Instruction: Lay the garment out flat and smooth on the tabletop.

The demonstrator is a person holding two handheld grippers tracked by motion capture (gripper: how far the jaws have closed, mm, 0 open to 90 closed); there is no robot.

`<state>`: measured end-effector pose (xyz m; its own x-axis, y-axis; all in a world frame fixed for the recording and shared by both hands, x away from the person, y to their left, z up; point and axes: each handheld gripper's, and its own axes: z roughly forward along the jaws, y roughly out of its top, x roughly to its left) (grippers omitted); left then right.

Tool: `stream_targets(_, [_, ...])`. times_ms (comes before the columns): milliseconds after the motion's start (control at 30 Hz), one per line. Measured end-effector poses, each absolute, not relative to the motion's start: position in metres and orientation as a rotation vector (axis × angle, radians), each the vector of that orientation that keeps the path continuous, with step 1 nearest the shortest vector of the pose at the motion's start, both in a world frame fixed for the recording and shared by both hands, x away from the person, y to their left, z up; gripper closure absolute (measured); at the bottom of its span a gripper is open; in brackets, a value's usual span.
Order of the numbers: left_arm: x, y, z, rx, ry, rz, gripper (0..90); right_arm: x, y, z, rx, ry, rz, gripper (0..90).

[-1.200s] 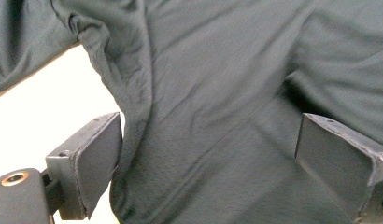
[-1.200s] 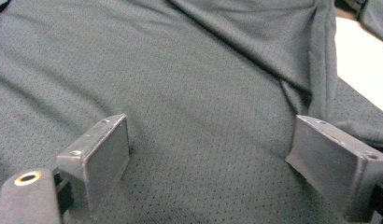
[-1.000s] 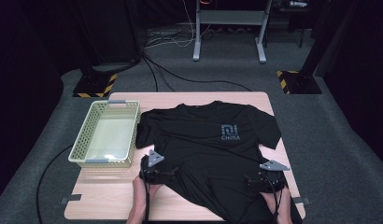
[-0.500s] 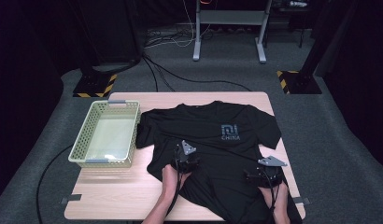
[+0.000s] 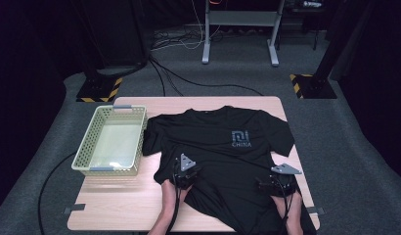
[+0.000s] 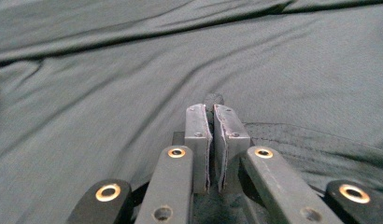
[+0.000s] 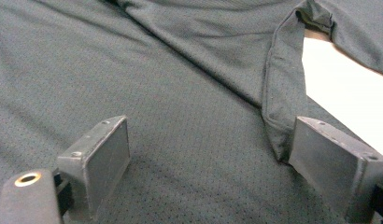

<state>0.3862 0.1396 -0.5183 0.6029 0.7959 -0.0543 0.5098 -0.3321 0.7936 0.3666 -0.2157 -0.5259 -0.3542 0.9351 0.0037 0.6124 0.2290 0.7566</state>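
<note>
- Left gripper (image 6: 212,140): jaws pressed together, pinching a fold of the shirt (image 6: 133,93); cloth edge is bunched under the jaws. In high view left gripper (image 5: 185,172) sits over the shirt's left-lower part, a flap already turned inward.
- Right gripper (image 7: 208,158): jaws spread wide, nothing between them, low over the cloth near the side hem; bare surface (image 7: 339,88) shows just beside. In high view right gripper (image 5: 277,182) is at the shirt's right-lower edge.
- Shirt (image 5: 223,156): lies front-up on the surface (image 5: 115,205), logo visible, collar at far side, bottom hem hanging over the near edge.
- Basket (image 5: 110,142): at left, just beside the left sleeve, looks empty.
- Step, prob.: folding the shirt, left side being carried toward the middle.
- Next, I judge: right gripper must close on the hem; left must lay its fold flat w/o dragging the rest.
- Vs. 0.5 s ago: left gripper is nearer to the person and lower; right gripper about same place.
</note>
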Motion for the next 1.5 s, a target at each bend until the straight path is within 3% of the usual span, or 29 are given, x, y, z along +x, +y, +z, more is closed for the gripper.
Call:
stream_targets(400, [0.294, 0.208, -0.525, 1.943, 1.050, 0.446, 84.5, 0.367, -0.217, -0.525, 1.436, 2.052, 0.962, 9.8])
stream_targets(567, [0.248, 0.239, -0.531, 1.925, 1.060, 0.374, 84.4, 0.365, -0.219, -0.525, 1.441, 2.068, 0.940, 8.7])
stream_targets(700, [0.234, 0.253, -0.528, 1.946, 1.027, 0.307, 82.5, 0.360, -0.223, -0.523, 1.448, 2.062, 0.930, 8.3])
stream_targets(767, [0.233, 0.260, -0.520, 1.920, 1.002, 0.288, 75.6, 0.357, -0.227, -0.520, 1.453, 2.044, 0.921, 8.2])
stream_targets(933, [0.263, 0.255, -0.498, 1.863, 1.045, 0.424, 41.7, 0.357, -0.238, -0.516, 1.482, 2.001, 0.919, 8.2])
stream_targets(1033, [0.296, 0.230, -0.503, 1.945, 1.061, 0.509, 33.3, 0.359, -0.241, -0.521, 1.505, 1.983, 0.891, 8.0])
stream_targets(1200, [0.320, 0.207, -0.526, 2.090, 1.069, 0.564, 30.0, 0.357, -0.242, -0.525, 1.505, 1.984, 0.839, 7.9])
stream_targets(1500, [0.280, 0.240, -0.530, 2.041, 1.121, 0.574, 30.7, 0.338, -0.250, -0.526, 1.539, 1.978, 0.836, 7.4])
